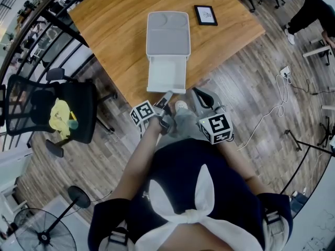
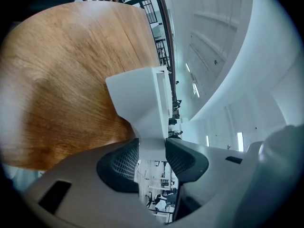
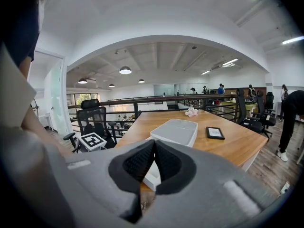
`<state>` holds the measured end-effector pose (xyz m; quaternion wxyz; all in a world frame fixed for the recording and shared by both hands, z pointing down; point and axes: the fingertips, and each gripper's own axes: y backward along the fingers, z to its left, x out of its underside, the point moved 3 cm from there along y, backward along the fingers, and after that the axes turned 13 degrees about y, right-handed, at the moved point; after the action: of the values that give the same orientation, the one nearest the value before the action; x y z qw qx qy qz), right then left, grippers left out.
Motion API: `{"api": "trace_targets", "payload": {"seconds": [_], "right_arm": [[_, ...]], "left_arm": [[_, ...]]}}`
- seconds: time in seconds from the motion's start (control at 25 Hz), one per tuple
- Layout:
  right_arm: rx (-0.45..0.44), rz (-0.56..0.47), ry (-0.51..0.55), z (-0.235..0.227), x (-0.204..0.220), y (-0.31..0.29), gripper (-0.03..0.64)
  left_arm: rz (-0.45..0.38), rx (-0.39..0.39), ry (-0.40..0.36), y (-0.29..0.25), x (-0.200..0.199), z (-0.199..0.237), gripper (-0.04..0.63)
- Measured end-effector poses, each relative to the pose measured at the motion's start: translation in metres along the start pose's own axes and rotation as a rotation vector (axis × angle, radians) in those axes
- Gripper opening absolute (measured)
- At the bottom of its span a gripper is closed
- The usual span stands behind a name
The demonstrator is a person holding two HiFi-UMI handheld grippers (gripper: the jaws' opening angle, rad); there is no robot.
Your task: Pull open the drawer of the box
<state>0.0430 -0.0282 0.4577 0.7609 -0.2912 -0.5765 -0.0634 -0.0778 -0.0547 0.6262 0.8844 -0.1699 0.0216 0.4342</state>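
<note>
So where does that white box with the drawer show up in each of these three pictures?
Head view: white box top centre on the wooden table, its drawer pulled out toward the near edge.
Left gripper view: only the drawer's front, in the middle, clamped in the left gripper; table behind.
Right gripper view: box in the middle, just above the shut right gripper.
Shared landmark: the wooden table.

The box point(image 1: 167, 33) sits on the table point(image 1: 115, 30), its drawer point(image 1: 166, 75) out at 6 o'clock, reaching the table's edge. A picture frame point(image 1: 205, 14) lies at the box's 2 o'clock. The left gripper point(image 1: 166, 97) is on the drawer's front, with the right gripper point(image 1: 199, 93) at its 3 o'clock. A chair point(image 1: 73, 111) stands off the table at 8 o'clock.
</note>
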Motion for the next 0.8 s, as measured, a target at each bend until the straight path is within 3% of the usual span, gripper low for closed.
{"api": "trace_targets", "payload": {"seconds": [0.2, 0.44, 0.8], "right_arm": [[-0.005, -0.006, -0.001, 0.006, -0.001, 0.002, -0.002], [-0.004, -0.013, -0.002, 0.011, -0.001, 0.006, -0.002], [0.006, -0.022, -0.009, 0.015, -0.002, 0.015, -0.002]], "left_arm": [[0.033, -0.009, -0.067, 0.008, 0.009, -0.004, 0.173], [0.055, -0.018, -0.273, 0.015, 0.017, -0.030, 0.164], [0.007, -0.026, -0.626, 0.034, 0.014, -0.074, 0.123]]}}
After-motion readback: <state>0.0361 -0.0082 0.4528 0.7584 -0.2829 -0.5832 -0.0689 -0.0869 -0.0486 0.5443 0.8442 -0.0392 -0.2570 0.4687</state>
